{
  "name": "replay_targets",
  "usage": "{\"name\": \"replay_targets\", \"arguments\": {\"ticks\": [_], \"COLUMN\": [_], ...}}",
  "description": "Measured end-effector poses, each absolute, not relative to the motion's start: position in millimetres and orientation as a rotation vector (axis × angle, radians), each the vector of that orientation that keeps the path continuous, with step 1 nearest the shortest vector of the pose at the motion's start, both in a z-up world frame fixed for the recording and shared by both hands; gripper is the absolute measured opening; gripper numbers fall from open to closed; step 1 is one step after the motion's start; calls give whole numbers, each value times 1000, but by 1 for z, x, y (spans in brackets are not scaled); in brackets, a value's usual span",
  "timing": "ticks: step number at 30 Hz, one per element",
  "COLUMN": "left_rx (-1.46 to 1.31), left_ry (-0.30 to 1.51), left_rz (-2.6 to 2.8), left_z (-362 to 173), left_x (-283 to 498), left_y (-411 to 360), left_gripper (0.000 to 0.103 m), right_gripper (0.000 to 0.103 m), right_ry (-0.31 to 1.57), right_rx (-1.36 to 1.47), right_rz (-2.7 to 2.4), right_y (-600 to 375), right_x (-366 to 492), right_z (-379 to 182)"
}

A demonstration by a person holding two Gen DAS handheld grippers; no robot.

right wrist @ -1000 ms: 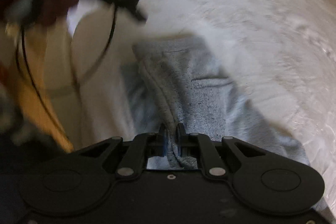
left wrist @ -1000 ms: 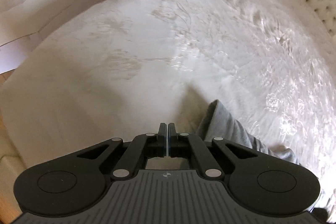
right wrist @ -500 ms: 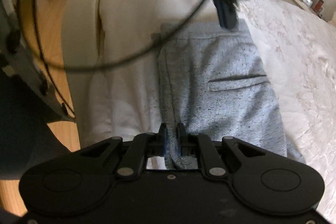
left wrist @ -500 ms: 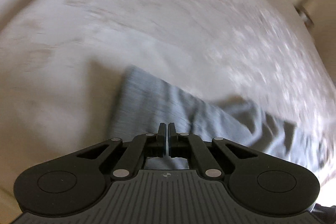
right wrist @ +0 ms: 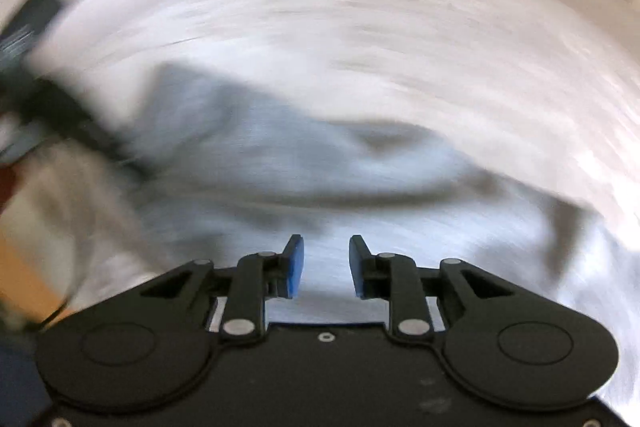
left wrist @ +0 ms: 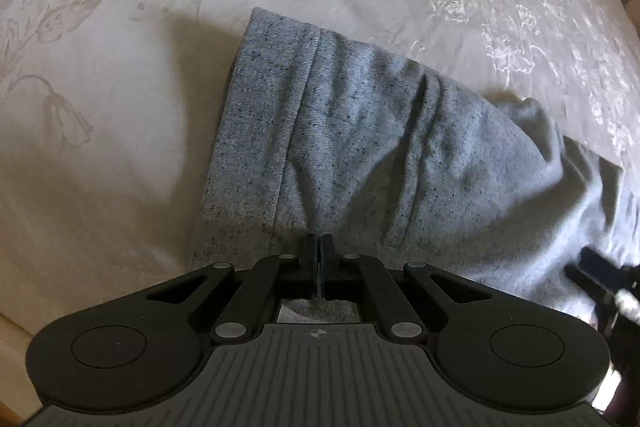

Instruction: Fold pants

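The grey speckled pants [left wrist: 360, 131] lie folded and creased on the white floral bedspread [left wrist: 120, 87]. In the left wrist view my left gripper [left wrist: 319, 247] is shut, its tips right over the near edge of the pants; whether it pinches cloth is hidden. In the right wrist view, which is badly blurred, my right gripper [right wrist: 326, 259] is open with blue pads [right wrist: 294, 267] apart and nothing between them, just above the pants [right wrist: 280, 155]. Part of the right gripper [left wrist: 600, 283] shows at the right edge of the left view.
The bedspread [right wrist: 400, 47] spreads wide beyond the pants. The left gripper [right wrist: 36, 99] shows as a dark blur at the left of the right view. A strip of wooden floor [right wrist: 24, 267] lies below the bed's edge.
My right gripper has opened and let go of the pants, and is moving fast. My left gripper has come down close over the pants, which now lie folded over.
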State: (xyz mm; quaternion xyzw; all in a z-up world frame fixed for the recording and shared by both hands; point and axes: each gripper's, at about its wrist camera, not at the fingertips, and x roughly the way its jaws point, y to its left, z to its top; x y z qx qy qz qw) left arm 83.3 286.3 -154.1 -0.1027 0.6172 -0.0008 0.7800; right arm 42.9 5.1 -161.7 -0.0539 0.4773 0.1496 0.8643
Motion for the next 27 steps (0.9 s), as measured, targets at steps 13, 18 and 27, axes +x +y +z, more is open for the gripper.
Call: {"name": "replay_targets", "arguments": {"ticks": [13, 18, 27], "left_rx": [-255, -242, -285], "left_ry": [1207, 1285, 1321], "left_rz": [-91, 22, 129], "left_z": [-117, -153, -170], "left_x": [130, 125, 112], "left_y": [246, 251, 262], "left_gripper": [4, 4, 3], "right_gripper": [44, 55, 58], "right_ry": [1034, 1040, 1181], "right_rx": [-6, -54, -161], "right_rz": [286, 419, 639], "right_y": [-38, -29, -11], "right_x": [119, 181, 258], "right_z": [-147, -147, -202]}}
